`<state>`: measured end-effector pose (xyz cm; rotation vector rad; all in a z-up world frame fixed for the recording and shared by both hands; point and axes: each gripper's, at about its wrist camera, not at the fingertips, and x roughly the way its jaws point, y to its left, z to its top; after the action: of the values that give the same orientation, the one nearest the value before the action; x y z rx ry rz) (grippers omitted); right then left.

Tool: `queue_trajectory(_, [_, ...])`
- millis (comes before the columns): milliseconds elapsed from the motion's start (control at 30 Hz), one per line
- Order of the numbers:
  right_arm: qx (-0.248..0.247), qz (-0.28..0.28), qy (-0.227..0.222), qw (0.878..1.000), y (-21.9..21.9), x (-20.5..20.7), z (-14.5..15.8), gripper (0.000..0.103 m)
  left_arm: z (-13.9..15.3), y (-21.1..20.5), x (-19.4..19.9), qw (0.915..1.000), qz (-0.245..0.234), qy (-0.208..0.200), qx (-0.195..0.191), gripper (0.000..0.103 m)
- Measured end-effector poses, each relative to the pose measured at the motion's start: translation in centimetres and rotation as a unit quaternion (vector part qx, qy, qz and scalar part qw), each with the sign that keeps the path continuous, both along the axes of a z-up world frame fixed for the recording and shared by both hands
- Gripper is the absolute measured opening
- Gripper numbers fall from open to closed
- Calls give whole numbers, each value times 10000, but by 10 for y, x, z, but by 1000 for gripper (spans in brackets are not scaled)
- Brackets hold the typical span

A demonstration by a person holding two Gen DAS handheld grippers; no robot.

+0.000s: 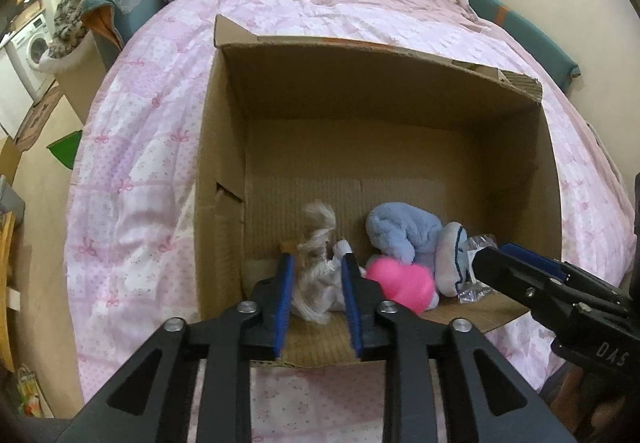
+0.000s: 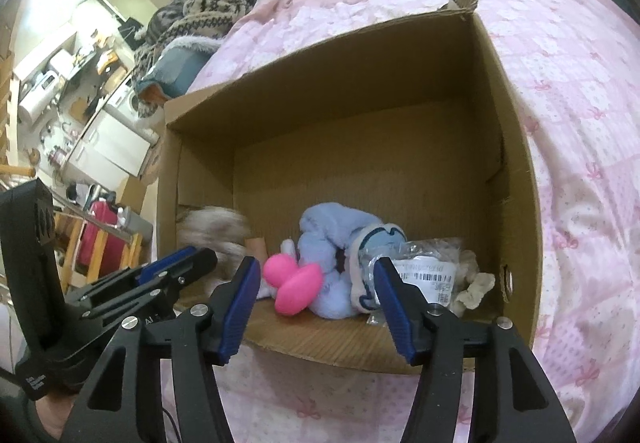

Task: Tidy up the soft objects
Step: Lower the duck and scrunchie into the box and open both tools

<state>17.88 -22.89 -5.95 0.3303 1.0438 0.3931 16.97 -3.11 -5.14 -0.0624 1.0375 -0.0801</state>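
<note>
since your left tongs stand released around the white doll in the box and your right tongs hang released, lifting carelessly could snag its hair.

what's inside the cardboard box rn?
Cardboard box holds a white long-haired doll, blue plush, pink plush, a labelled clear bag and a cream fabric piece. Anything beneath them is hidden.

Two black, angular grippers, left gripper and right gripper, blue ribbed pads, silver screw heads.
</note>
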Motion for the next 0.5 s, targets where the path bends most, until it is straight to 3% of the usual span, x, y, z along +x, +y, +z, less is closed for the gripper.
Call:
queue_trajectory(33, [26, -32, -3, 10000, -1, 0, 0, 68, 2, 0, 0, 10000, 54, -41, 59, 34])
queue_trajectory(100, [96, -70, 16, 9999, -2, 2, 0, 68, 7, 2, -3, 9996, 137, -178, 150, 62])
queue_trajectory(267, [89, -168, -39, 9998, -5, 2, 4, 82, 18, 8, -8, 9986, 236, -412, 227, 63])
queue_trajectory(367, [26, -226, -197, 9995, -6, -1, 9, 97, 25, 20, -13, 9974, 523, -466, 189, 63])
queue_trajectory(500, [-79, -279, -360, 9989, -7, -7, 16, 98, 34, 32, -22, 9957, 704, -583, 133, 64])
